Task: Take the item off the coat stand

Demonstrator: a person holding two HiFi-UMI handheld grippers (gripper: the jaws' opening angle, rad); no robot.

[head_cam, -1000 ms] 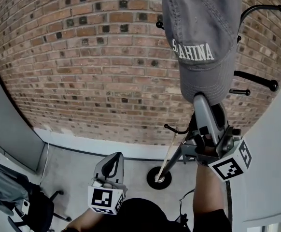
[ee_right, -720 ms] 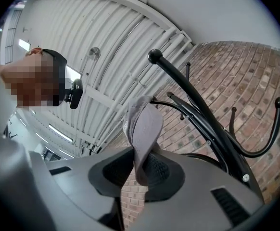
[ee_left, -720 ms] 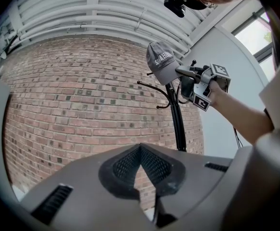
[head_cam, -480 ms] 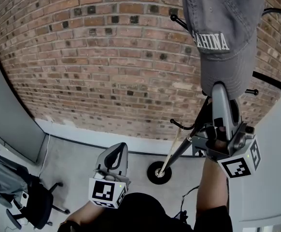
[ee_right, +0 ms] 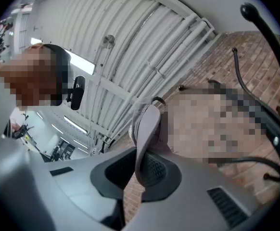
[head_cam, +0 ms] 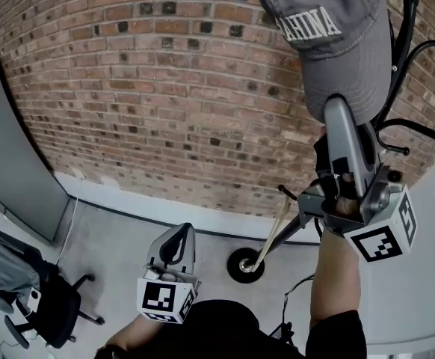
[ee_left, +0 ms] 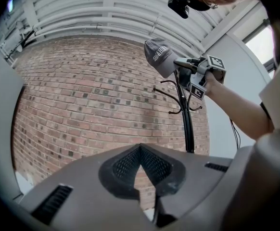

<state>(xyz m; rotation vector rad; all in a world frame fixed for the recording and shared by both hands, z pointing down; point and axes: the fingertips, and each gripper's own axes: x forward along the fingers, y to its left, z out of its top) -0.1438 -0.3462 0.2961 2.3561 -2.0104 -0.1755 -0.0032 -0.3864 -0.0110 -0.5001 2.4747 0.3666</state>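
Upper right, the right gripper (head_cam: 338, 111) is clenched on the brim of the gray cap (head_cam: 329, 43), whose crown is cut off by the top edge, beside the coat stand (head_cam: 401, 58). The left gripper (head_cam: 179, 234) is clenched and empty.

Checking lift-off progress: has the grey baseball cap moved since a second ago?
Yes: the grey baseball cap, clamped by the right gripper, has shifted left, away from the black coat stand.

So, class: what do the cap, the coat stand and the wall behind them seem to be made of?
Cap: soft grey woven cloth, likely cotton, matt; stitched seams and white lettering. Coat stand: probably metal, smooth black coating; thin curved hooks with knob ends. Wall: red-brown brick, rough, with mortar joints.
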